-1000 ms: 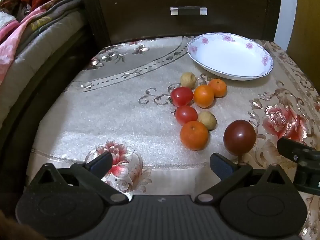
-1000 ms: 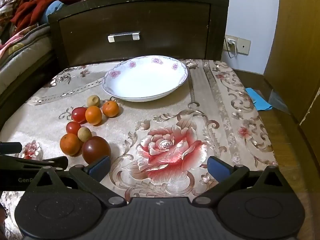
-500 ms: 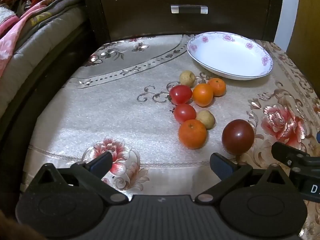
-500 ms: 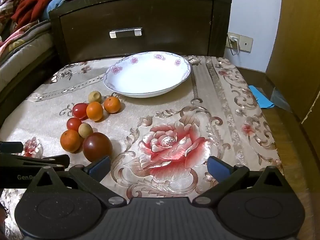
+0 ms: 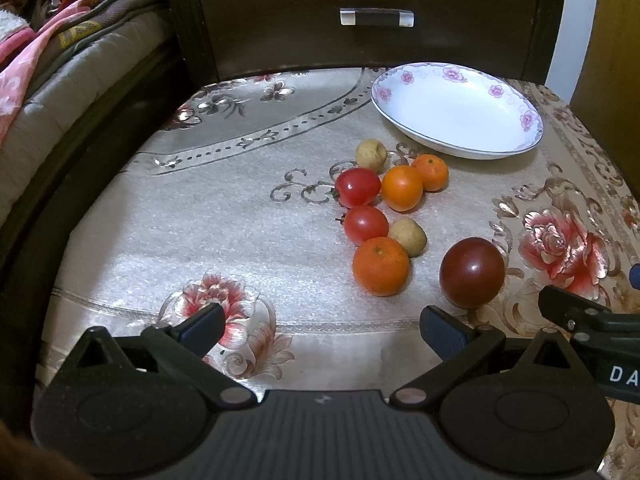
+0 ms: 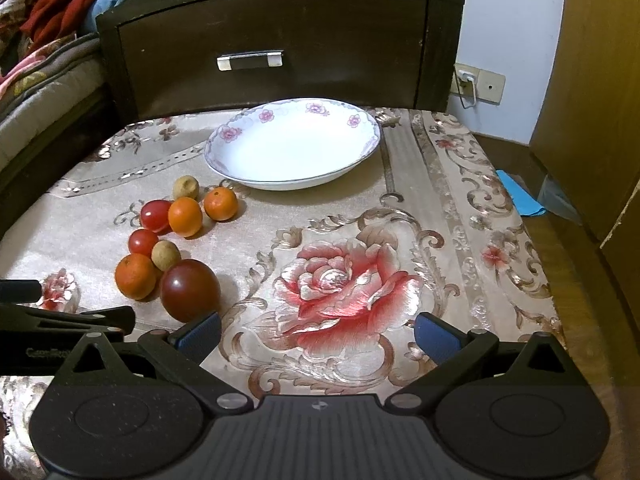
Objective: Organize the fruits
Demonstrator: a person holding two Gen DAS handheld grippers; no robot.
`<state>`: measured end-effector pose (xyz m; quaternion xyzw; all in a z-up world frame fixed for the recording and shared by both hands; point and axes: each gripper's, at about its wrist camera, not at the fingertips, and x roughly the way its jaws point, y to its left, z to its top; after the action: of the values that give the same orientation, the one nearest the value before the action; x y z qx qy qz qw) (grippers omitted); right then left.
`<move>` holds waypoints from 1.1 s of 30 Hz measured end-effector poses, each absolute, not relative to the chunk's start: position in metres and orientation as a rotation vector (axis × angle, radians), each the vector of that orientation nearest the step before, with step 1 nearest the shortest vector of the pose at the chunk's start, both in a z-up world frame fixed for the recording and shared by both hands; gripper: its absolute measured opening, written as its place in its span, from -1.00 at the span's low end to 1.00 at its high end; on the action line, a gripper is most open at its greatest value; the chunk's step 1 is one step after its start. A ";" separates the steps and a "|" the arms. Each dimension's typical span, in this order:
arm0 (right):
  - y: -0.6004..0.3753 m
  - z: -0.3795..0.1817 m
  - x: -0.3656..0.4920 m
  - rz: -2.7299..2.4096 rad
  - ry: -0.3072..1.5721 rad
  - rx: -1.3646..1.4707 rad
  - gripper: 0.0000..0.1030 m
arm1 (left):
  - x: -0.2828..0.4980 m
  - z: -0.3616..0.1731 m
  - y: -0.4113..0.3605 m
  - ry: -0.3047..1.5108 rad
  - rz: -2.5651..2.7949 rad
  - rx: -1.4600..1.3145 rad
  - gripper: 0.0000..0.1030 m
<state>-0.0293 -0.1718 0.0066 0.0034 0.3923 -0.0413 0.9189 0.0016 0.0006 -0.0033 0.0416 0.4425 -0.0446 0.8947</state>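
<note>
A cluster of fruit lies on the flowered tablecloth: a dark red plum (image 5: 472, 273) (image 6: 190, 290), three oranges, the nearest (image 5: 381, 266) (image 6: 135, 276), two red tomatoes (image 5: 357, 187) (image 6: 155, 215), and two small tan fruits (image 5: 407, 237) (image 6: 165, 255). An empty white floral plate (image 5: 516, 136) (image 6: 248, 168) sits behind them. My left gripper (image 5: 322, 330) is open and empty, in front of the fruit. My right gripper (image 6: 318, 334) is open and empty, with the plum just beyond its left fingertip.
A dark wooden drawer front (image 6: 280, 48) with a metal handle stands behind the table. A bed with blankets (image 5: 60, 60) lies to the left. A wooden cabinet (image 6: 592, 100) and a blue cloth (image 6: 520, 196) on the floor are to the right.
Both grippers have edged forward toward the fruit and plate; the fruit appears slightly nearer. Nothing on the table has moved.
</note>
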 end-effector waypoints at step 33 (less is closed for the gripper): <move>-0.176 -0.002 -0.024 -0.099 0.842 0.023 0.86 | 0.003 -0.007 0.000 0.938 -0.099 0.075 1.00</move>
<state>-0.0241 -0.1760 -0.0015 0.0111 0.4086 -0.0478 0.9114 0.0027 -0.0002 -0.0072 0.0363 0.4517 -0.0476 0.8902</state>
